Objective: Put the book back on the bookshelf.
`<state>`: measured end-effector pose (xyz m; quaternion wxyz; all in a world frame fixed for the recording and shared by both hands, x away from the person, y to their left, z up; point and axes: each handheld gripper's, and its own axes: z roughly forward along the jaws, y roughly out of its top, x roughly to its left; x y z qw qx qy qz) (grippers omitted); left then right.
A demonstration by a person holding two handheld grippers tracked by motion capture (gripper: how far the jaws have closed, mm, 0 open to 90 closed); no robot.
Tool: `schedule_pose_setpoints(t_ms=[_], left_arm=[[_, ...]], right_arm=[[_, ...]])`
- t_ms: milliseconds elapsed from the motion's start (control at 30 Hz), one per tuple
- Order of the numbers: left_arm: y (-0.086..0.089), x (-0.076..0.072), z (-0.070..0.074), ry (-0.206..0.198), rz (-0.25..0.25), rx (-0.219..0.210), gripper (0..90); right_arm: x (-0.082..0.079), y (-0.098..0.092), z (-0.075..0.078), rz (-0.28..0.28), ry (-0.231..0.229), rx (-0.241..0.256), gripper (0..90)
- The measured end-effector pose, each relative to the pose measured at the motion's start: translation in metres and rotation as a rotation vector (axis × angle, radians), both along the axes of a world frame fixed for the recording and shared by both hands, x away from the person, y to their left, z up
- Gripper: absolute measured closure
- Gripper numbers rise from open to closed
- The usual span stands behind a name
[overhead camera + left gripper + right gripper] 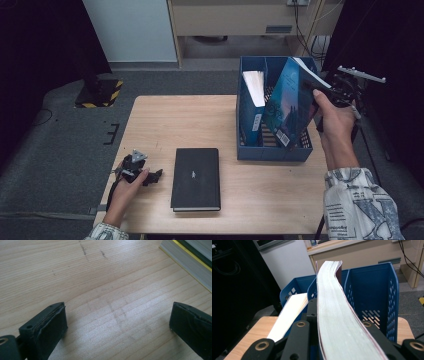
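Observation:
A black book [196, 179] lies flat on the wooden table [190, 120] near the front. My left gripper [156, 176] rests on the table just left of it, open, with bare wood between its jaws [117, 322]; the book's page edge [190, 262] shows at the upper right. My right gripper [312, 85] is shut on a teal-covered book [290, 102], held tilted over the blue file rack [272, 152]. The held book's white page block [334, 312] runs up between the jaws. Another blue book [254, 107] stands in the rack's left slot.
The rack [374, 287] has perforated blue dividers and sits at the table's right side. Grey carpet surrounds the table, with a yellow-black striped base [100, 92] at the back left and cables [307, 30] by the wall.

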<state>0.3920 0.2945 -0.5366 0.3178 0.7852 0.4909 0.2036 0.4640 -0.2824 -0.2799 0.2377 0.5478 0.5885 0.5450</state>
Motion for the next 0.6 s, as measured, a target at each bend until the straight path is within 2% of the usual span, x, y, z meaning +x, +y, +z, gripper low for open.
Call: schedule_pose_setpoints(t_ms=[333, 600], left_arm=[[-0.0004, -0.0002, 0.0000, 0.000, -0.002, 0.000, 0.5], [-0.0014, 0.0000, -0.0001, 0.000, -0.005, 0.000, 0.4]], right_arm=[[0.0054, 0.0052, -0.0006, -0.022, -0.003, -0.017, 73.6], [-0.0011, -0.0040, 0.0029, -0.024, 0.002, -0.017, 73.5]])
